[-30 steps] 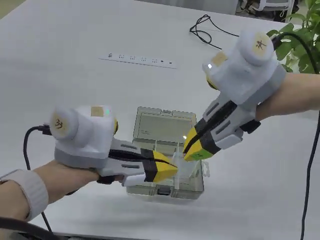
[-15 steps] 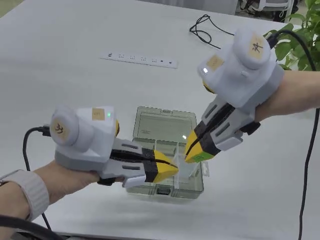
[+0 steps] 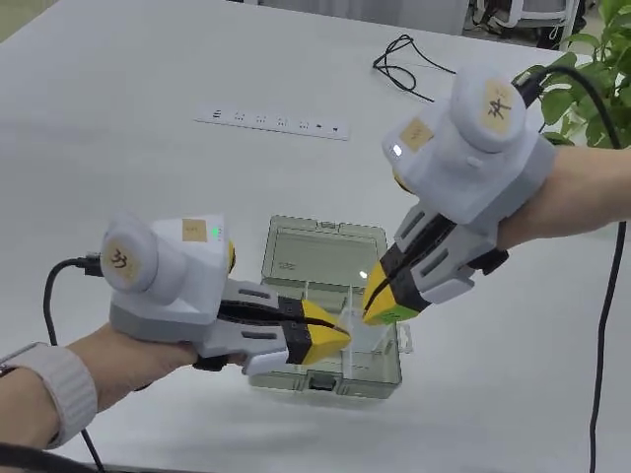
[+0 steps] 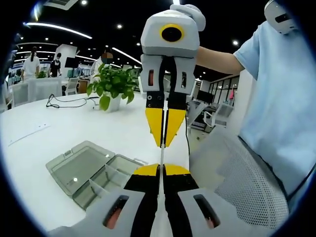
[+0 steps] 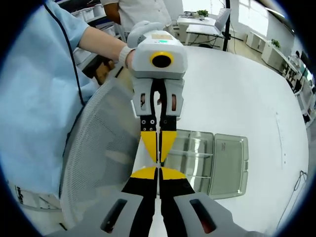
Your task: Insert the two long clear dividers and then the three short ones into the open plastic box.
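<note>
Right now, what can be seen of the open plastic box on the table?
The box is clear plastic with a grey-green tint and sits on the white table. Its hinged lid lies open flat behind the base. Clear partitions split the base into compartments, and a small dark latch sits on its front wall. The left gripper and right gripper, jaws shut, hold a clear divider over its right side; whether that piece touches the box I cannot tell.

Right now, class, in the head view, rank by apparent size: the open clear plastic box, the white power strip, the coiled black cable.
1. Open clear plastic box.
2. White power strip: longer, thinner.
3. Coiled black cable, though farther away, so unsure.
</note>
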Tool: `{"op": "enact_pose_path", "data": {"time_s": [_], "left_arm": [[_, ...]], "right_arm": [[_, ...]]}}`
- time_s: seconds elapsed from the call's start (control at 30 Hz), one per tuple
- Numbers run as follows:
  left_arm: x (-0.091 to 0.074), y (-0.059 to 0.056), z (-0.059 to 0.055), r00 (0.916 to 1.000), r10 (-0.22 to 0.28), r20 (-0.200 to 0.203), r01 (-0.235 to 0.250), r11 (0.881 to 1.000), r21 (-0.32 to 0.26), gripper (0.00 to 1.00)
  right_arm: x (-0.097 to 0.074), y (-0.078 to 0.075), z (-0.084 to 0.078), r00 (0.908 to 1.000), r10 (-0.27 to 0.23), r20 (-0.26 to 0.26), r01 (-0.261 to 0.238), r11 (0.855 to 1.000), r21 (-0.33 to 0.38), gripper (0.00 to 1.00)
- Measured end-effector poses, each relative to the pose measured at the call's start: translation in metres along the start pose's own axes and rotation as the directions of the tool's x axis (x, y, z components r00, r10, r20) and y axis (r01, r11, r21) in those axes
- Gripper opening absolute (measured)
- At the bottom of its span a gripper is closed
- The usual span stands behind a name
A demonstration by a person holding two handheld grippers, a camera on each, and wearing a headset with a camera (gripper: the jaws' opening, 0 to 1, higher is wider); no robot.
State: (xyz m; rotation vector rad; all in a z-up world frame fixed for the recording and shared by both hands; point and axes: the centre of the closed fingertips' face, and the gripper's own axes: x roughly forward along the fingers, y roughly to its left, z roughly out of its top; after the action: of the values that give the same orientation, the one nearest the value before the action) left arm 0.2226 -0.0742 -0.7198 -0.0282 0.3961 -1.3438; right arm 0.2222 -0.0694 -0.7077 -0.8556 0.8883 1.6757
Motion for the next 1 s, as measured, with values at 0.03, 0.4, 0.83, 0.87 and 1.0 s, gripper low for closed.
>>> {"op": "enact_pose_path", "data": {"time_s": [0.03, 0.4, 0.83, 0.87, 1.0], "left_arm": [[0.000, 0.001, 0.000, 1.0000, 0.003, -0.002, -0.003, 1.000, -0.014, 0.01], [-0.008, 0.015, -0.015, 0.9939, 0.092, -0.061, -0.094, 0.995, -0.030, 0.37], [-0.030, 0.034, -0.023, 0.9780, 0.200, -0.061, -0.201, 0.979, -0.017, 0.65], [-0.031, 0.036, -0.023, 0.9763, 0.207, -0.064, -0.208, 0.978, -0.017, 0.68], [-0.039, 0.044, -0.027, 0.9642, 0.254, -0.076, -0.256, 0.967, -0.014, 0.81]], "right_arm": [[0.000, -0.001, -0.001, 1.0000, -0.004, -0.006, 0.004, 1.000, 0.001, 0.02], [-0.001, -0.015, -0.020, 0.9953, -0.066, -0.072, 0.070, 0.996, 0.052, 0.02], [0.004, -0.039, -0.046, 0.9765, -0.144, -0.160, 0.160, 0.983, 0.087, 0.02], [0.005, -0.041, -0.047, 0.9758, -0.149, -0.160, 0.164, 0.983, 0.084, 0.02], [0.009, -0.045, -0.056, 0.9693, -0.154, -0.192, 0.173, 0.981, 0.091, 0.02]]}}
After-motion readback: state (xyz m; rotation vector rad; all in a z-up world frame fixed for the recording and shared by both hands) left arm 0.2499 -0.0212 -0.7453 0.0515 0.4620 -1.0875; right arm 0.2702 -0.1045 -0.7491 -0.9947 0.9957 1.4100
